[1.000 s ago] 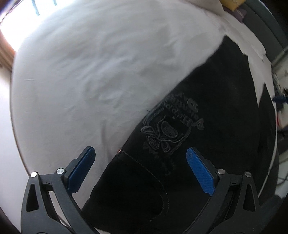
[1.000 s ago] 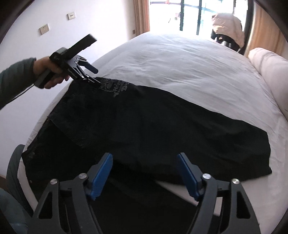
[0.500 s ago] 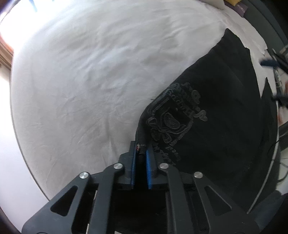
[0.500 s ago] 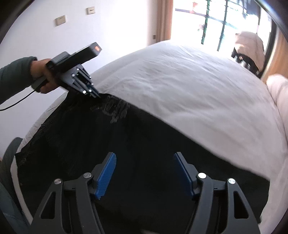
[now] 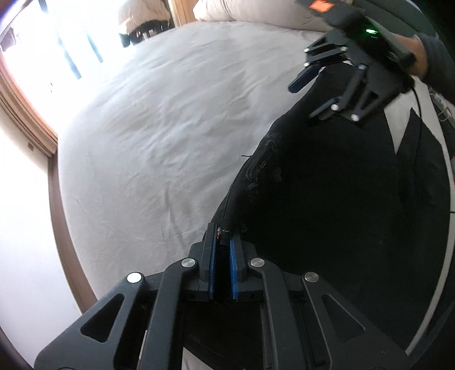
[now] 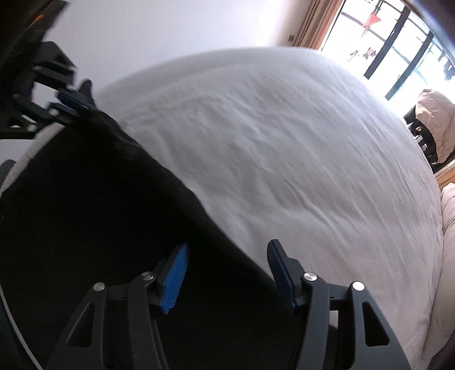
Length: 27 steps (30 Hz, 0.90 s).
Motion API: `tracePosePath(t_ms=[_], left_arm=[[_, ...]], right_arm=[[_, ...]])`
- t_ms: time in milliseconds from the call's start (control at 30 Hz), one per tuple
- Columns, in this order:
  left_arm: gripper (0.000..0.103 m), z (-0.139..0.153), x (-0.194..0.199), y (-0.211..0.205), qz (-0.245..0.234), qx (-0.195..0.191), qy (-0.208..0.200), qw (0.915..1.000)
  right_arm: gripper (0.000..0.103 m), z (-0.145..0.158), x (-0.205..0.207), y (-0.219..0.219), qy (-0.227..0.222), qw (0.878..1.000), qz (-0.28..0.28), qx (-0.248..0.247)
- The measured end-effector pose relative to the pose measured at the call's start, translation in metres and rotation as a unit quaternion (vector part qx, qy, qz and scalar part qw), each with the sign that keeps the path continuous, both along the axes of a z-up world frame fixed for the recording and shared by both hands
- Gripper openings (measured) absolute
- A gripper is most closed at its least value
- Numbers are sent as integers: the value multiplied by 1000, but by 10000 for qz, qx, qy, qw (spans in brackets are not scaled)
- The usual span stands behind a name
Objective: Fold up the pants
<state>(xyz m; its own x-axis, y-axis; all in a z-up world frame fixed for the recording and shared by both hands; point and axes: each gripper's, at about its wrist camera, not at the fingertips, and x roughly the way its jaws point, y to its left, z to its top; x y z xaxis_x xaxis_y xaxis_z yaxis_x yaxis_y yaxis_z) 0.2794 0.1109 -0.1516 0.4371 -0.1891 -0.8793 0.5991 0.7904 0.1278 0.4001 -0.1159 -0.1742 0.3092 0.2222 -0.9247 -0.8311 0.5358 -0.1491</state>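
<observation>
You have the one pair of black pants (image 5: 327, 199) spread along the near side of the bed (image 5: 170, 128), and the fold is only starting. Your left tongs (image 5: 221, 247) are pinched tight on the edge of the pants, with a bit of the hem showing between the blue pads (image 5: 233, 264) in the left wrist view. Your right tongs (image 6: 227, 273) hang over the far edge of the dark cloth where it meets the white sheet; their jaws are closing, with that edge lying under the gap between them, but the pads are not pressing on it. So the step in hand looks to be securing a second grip before you carry the edge over. The next move likely calls for you to bring the right tongs down onto that edge, finish the pinch, and then lift both ends together so the cloth folds evenly and does not drag or bunch. Counting: one pair of pants, two tongs, one bed, and a pale pillow (image 5: 256, 14) at the head.
</observation>
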Motion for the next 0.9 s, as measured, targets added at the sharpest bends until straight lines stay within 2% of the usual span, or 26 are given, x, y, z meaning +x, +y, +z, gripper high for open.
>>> tracePosePath(t_ms=[167,433,500,567,700,900], left_arm=[[6,4,-9,1,2,-3,-118,9999],[6,15,-24,1,-78,-47,-186,9998],[6,15,-27,2,-72,-65,-174,9998],[6,12,-28,1,-51,-82,-156,9998],[6,17,-30,3,-16,-110,-159,9998],[6,22,-39,0,60,-191,-208,9996]], right_arm=[[56,-10,3,-3,68,9993,127,-330],[49,-28,17,-12,382,9982,20,-455],[43,-31,18,-13,468,9978,14,-470],[29,-31,17,-11,548,9974,54,-475],[12,-29,10,-8,594,9969,145,-502],[7,-13,-8,-16,475,9985,-121,-248]])
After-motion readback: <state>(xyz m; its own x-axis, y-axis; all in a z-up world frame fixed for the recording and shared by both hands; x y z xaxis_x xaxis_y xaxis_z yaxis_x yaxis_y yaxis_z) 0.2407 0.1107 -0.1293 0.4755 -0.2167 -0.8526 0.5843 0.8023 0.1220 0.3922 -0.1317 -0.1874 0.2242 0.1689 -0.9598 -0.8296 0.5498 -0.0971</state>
